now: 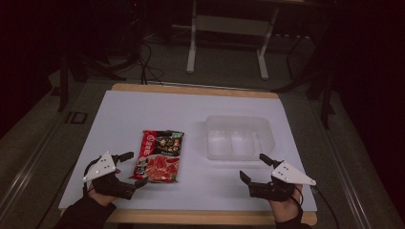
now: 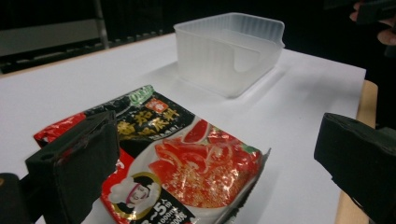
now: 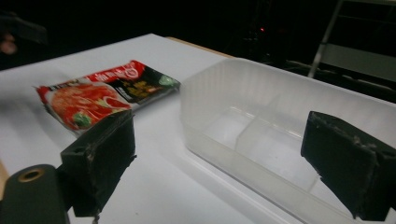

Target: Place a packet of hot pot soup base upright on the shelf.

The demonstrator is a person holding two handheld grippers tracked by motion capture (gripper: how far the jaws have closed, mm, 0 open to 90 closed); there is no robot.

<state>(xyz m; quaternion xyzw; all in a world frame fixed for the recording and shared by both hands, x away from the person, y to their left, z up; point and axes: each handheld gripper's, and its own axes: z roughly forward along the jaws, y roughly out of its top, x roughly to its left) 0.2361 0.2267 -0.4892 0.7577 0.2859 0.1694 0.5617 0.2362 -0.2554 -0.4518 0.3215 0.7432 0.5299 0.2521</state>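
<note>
While the left gripper (image 1: 130, 168) is resting at the near left of the white surface (image 1: 143, 109) in the high view, its fingers are spreading around the near left corner of a red packet (image 1: 160, 156), not pinching it. The right gripper (image 1: 254, 168) is sitting at the near right, fingers spread and empty, just near of a clear bin (image 1: 237, 137). The packet is lying flat, left of the bin.

Through the left gripper view, the fingers (image 2: 74, 163) are standing apart with the packet (image 2: 187, 163) between them and the bin (image 2: 229, 51) farther off.

Through the right gripper view, the parted fingers (image 3: 100, 158) are framing the bin (image 3: 261, 121), which is showing a divider inside, and the packet (image 3: 102, 91) is lying at far left.
</note>
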